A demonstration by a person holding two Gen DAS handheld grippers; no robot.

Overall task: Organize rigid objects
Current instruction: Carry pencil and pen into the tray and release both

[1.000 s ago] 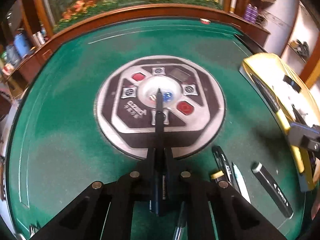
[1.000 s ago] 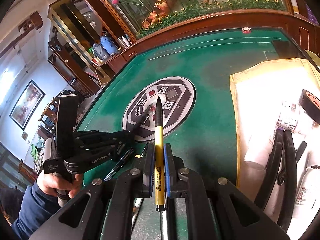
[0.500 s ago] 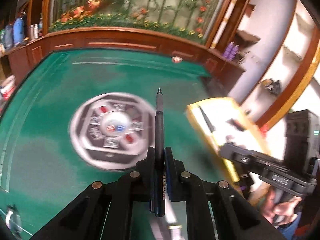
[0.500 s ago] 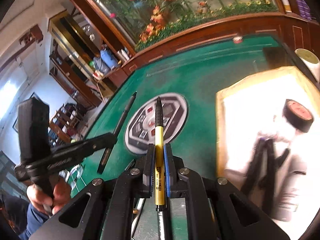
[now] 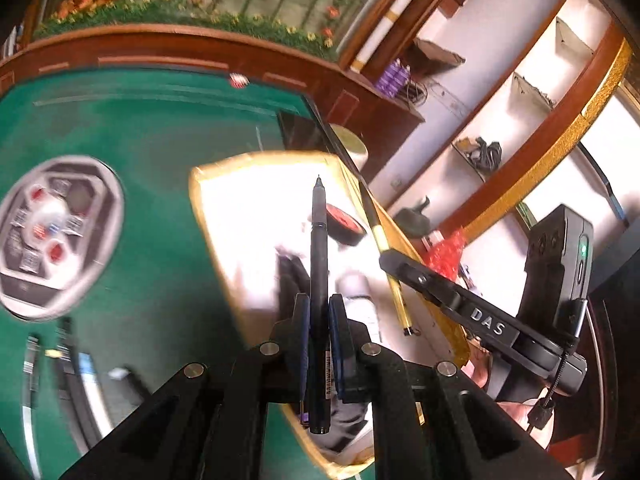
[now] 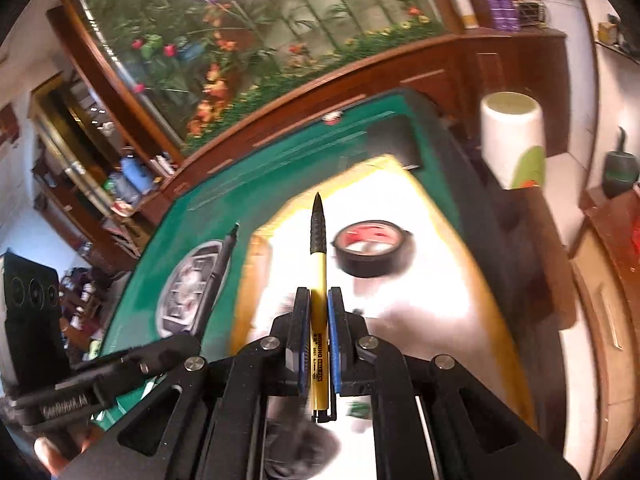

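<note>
My left gripper (image 5: 319, 312) is shut on a black pen (image 5: 319, 264) and holds it above the yellow tray (image 5: 200, 192). My right gripper (image 6: 318, 308) is shut on a yellow pen with a black grip (image 6: 318, 276), also above the yellow tray (image 6: 244, 280). In the left wrist view the right gripper (image 5: 394, 264) and its yellow pen (image 5: 394, 288) hang over the tray's right side. In the right wrist view the left gripper's black pen (image 6: 224, 256) shows at the left. A black tape roll with a red core (image 6: 372, 248) lies in the tray and shows in the left wrist view (image 5: 344, 226).
The green felt table (image 5: 152, 140) has a round grey control panel (image 5: 52, 232) in its middle. Several pens and markers (image 5: 76, 364) lie on the felt at the lower left. A white cup (image 6: 512, 140) stands past the table's right edge. More items lie blurred in the tray.
Both grippers have swung right from over the felt to above the yellow tray, each still holding its pen. The views are motion-blurred.
</note>
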